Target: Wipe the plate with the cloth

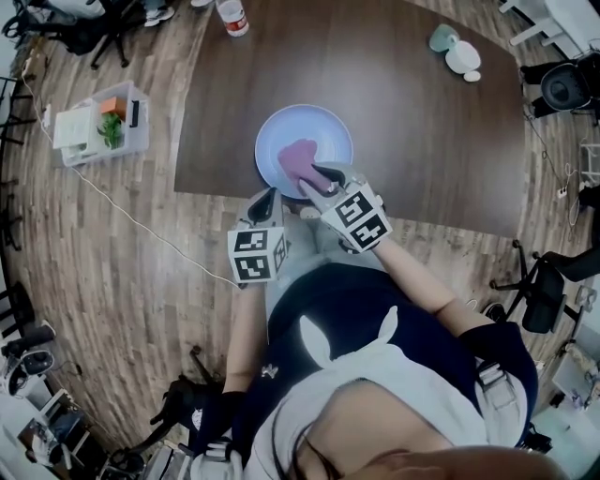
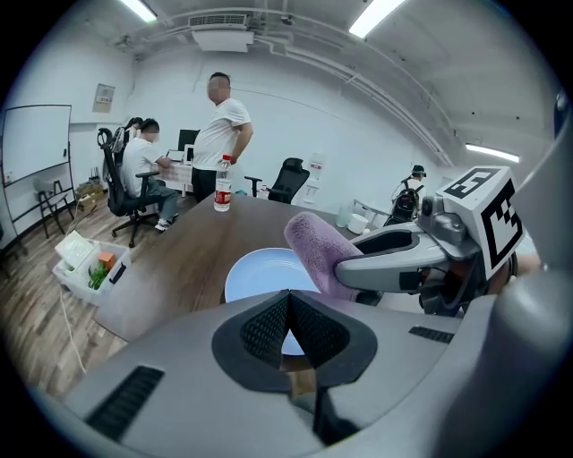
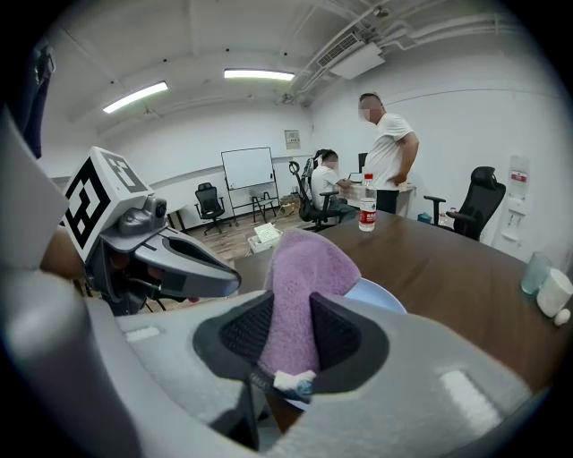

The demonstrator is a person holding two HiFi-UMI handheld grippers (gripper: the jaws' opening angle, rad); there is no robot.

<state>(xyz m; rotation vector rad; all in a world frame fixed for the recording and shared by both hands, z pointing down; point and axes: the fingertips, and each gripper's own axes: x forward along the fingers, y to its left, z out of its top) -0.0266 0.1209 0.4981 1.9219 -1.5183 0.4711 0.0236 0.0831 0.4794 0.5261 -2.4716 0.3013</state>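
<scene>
Head view: right gripper (image 1: 315, 179) pinches cloth (image 1: 298, 155) over plate (image 1: 279, 129), left gripper (image 1: 267, 200) closed, empty; the unheld plate could slide off the table (image 1: 403, 112).

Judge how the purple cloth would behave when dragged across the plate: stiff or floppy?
Probably floppy: the cloth bulges and slumps above the right gripper pinching it. Likely light and grippy, given its fuzzy pile. It may bunch on the plate, not slide flat.

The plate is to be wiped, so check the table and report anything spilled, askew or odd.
Nothing stands out. The plate lies flat, though close to the table's near edge; the right gripper holds the cloth over it; the bottle stands upright.
</scene>
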